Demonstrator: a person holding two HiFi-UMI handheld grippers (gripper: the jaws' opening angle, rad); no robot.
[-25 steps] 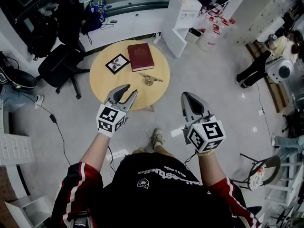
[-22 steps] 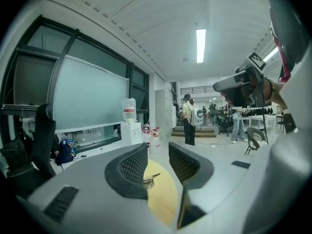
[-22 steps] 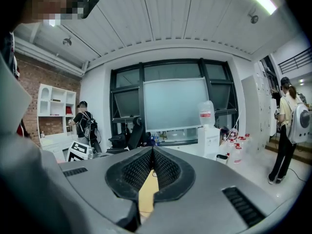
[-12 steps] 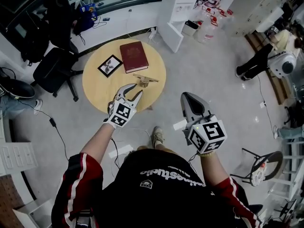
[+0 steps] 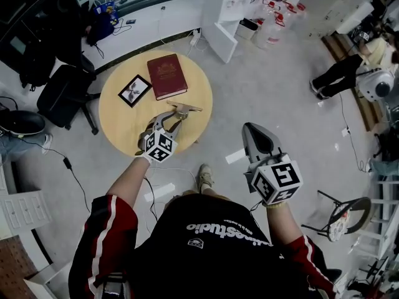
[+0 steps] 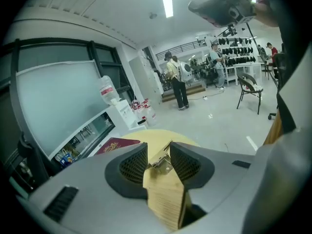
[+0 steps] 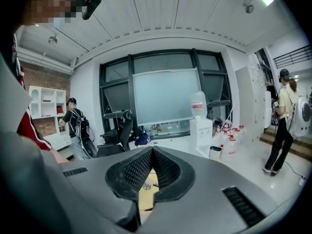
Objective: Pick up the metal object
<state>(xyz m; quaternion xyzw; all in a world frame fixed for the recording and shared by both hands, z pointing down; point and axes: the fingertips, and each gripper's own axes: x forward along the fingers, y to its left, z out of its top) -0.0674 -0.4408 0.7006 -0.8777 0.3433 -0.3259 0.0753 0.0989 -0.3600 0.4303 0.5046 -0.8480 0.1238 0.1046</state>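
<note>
The metal object (image 5: 185, 108), a slim brass-coloured bar with a flat plate midway, lies on the round pale-wood desk (image 5: 123, 128), its long axis running 9 to 3 o'clock in the head view. The left gripper (image 5: 171, 116) is much nearer. Its jaws have just been opening and stand apart, with the object framed at 12 o'clock between their black meshed pads, unpressed. The right gripper (image 5: 250, 129), jaws together and empty, hangs off the desk at 4 o'clock.
</note>
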